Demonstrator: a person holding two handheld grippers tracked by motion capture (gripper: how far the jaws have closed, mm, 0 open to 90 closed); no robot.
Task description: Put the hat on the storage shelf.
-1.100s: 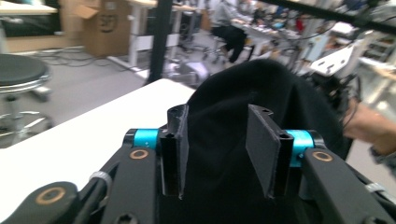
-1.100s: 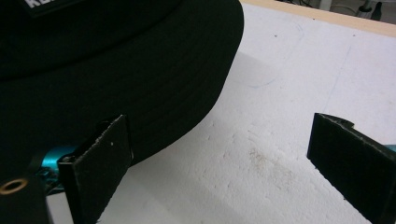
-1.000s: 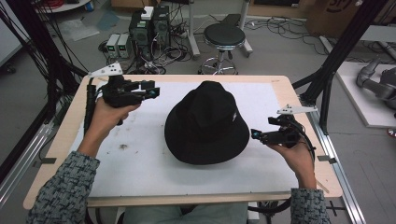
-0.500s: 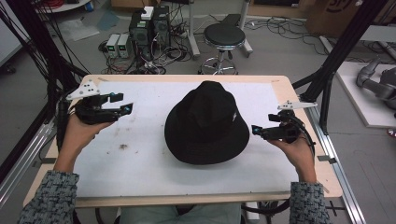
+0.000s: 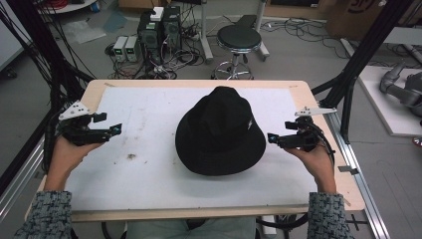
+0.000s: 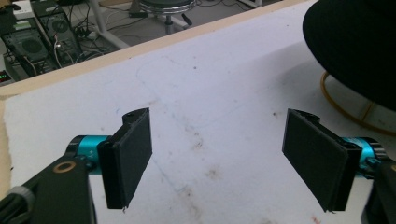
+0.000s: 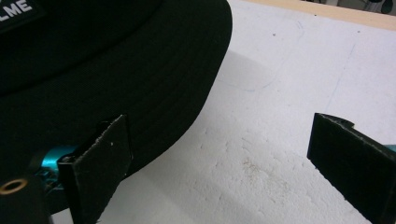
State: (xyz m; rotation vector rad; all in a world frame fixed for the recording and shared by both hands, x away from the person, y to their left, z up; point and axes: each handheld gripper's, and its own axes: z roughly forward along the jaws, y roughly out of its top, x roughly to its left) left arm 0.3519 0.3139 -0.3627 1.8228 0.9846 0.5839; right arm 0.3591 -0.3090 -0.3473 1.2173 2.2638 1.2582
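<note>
— So, the left gripper (image 5: pixel 113 130)?
— Near the desk's (image 5: pixel 149 174) left edge, jaws spread wide, holding nothing.
— And the black hat (image 5: pixel 219 132)?
— Mid-desk, slightly right of centre, crown up. Probably soft, light cloth; I'd pinch the floppy brim.
— The right gripper (image 5: pixel 271 138)?
— By the right edge, just beside the brim, gaping, empty.
</note>
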